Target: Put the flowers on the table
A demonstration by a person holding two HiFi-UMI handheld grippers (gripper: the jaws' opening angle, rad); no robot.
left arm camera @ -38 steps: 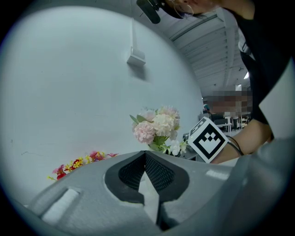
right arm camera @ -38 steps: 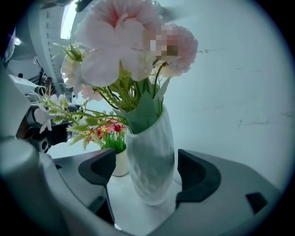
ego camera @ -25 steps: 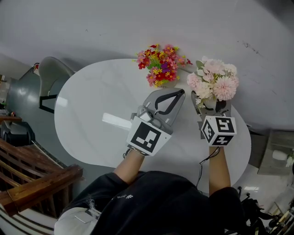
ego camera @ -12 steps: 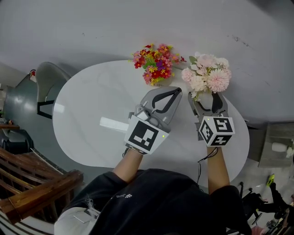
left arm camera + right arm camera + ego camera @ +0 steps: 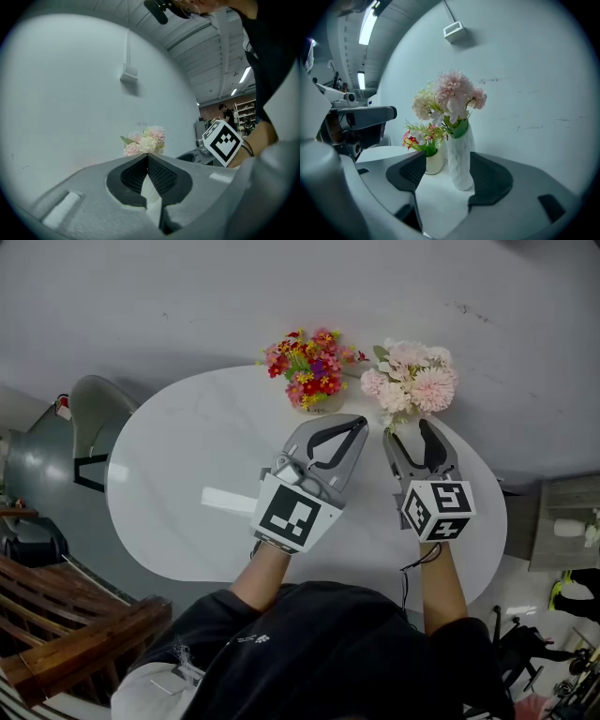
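Two bouquets stand at the far edge of the white table (image 5: 187,465): pink flowers (image 5: 410,385) in a white vase (image 5: 459,157), and colourful flowers (image 5: 309,376) in a small cream pot (image 5: 433,161). My right gripper (image 5: 410,430) is open just short of the vase. Its jaws have just been closing, the pads touch nothing, and the vase stands free in line with the gap just beyond the tips (image 5: 447,161). My left gripper (image 5: 342,423) is shut and empty, pointing at the space between the two bouquets. In the left gripper view the pink flowers (image 5: 145,140) show beyond the closed jaws (image 5: 147,157).
A grey wall (image 5: 187,296) rises right behind the bouquets. A grey chair (image 5: 94,409) stands at the table's left end, with wooden furniture (image 5: 66,615) at the lower left. The near and left parts of the tabletop are bare.
The right gripper has drawn back from the pink-flower vase, which stays standing on the table, and its jaws have narrowed. The left gripper has eased back slightly, still shut.
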